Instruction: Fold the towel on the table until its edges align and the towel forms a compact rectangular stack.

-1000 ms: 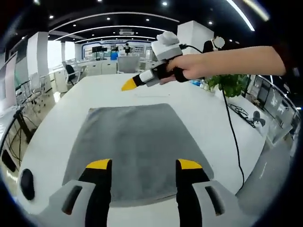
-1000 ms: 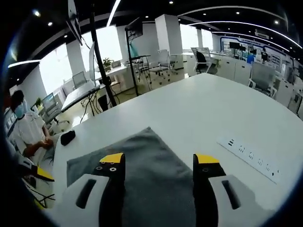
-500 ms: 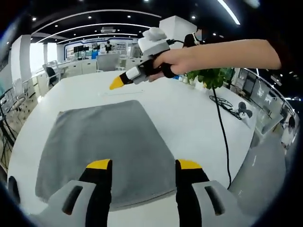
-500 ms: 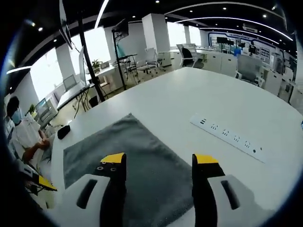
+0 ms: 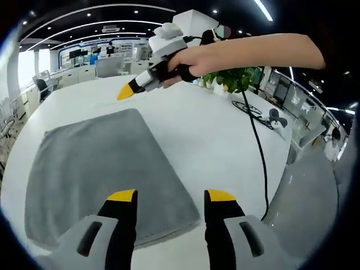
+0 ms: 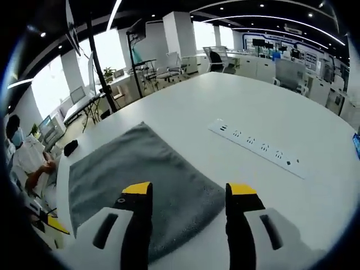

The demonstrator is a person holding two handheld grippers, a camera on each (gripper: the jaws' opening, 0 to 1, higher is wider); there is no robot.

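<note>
- Towel (image 5: 98,166) lies flat on the table (image 5: 225,140), unfolded; every fold remains.
- Left gripper (image 5: 169,198) above towel's near edge, jaws wide, empty.
- Right gripper (image 6: 188,190) likewise.

The towel (image 5: 95,163) in front of both tongs is plain grey, no pattern, on a white table (image 5: 214,140). Tong tips are yellow over black. White power strip (image 6: 256,149) beyond the right tongs (image 6: 188,194), green plant (image 5: 239,79) past the left tongs (image 5: 164,198).

We hold our left gripper (image 5: 166,197) low with its yellow-tipped jaws parted and nothing between them. Our right gripper (image 6: 188,191) is likewise parted and empty, raised in our outstretched hand (image 5: 194,59).
</note>
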